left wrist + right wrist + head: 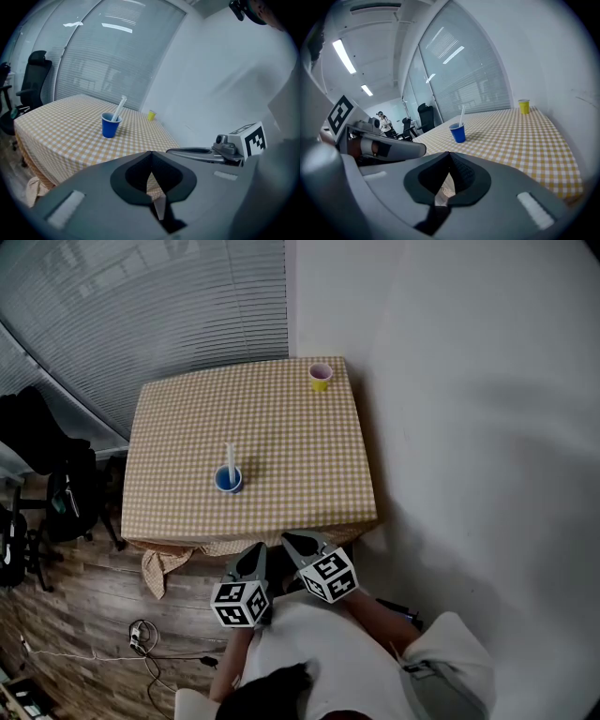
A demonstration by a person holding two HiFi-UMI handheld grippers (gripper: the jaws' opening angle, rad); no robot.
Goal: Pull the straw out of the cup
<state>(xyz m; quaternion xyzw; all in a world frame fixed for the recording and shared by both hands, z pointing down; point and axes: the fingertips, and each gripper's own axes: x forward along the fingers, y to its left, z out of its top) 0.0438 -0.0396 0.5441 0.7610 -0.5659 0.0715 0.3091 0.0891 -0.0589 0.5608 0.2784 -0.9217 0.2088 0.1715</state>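
Currently, off the left side of the table (253, 519) you have a black office chair (42, 460), and a tangle of cable (141, 638) lies on the wood-look floor (84, 606) off the table's near left corner. The table wears a yellow-and-white checked cloth (291, 437) that hangs over its near edge.

On the table, left of its middle and nearer your edge than the far one, the blue cup (228, 480) stands upright. The white straw (231, 456) is inside it, leaning on the rim and sticking well above it.

Your left gripper (151, 157) hangs just off the table's near edge, well apart from the cup, pointed across the table and slightly down. Its jaws are pressed together at the tips and grip nothing. Your right gripper (449, 155) sits just beside it, to its right, also off the table's near edge and aimed the same way. Its jaws are closed together too, with nothing in them. Neither tool touches the cup or the straw.

At the table's far right corner stands a small yellow cup (321, 378), well apart from the blue one. A plain white wall (469, 427) runs along the table's right side, and slatted blinds (141, 306) hang behind its far edge.
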